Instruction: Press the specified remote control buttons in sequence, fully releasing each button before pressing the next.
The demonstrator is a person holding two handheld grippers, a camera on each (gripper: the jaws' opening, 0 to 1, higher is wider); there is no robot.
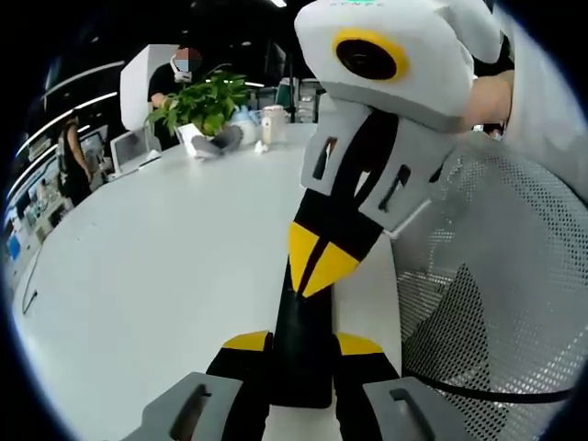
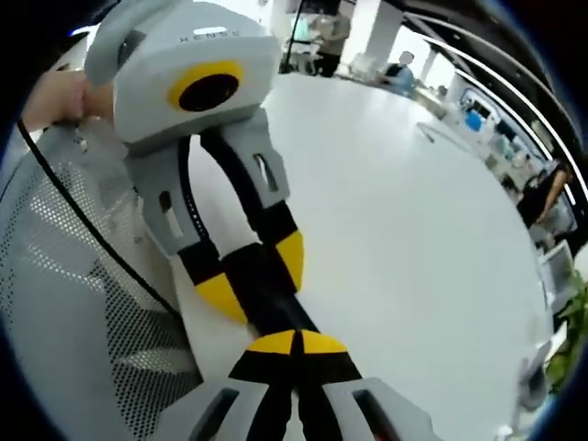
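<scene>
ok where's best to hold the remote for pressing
By its long edges near one end, coming in along its length, as the left gripper does: the remote is slim and flat, and this leaves the button face clear for the right gripper.

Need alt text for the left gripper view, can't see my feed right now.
The left gripper holds a black remote between its fingers over a white table, while the right gripper presses shut yellow tips onto the remote's top. Behind: a potted plant, a person, a mesh chair.
</scene>
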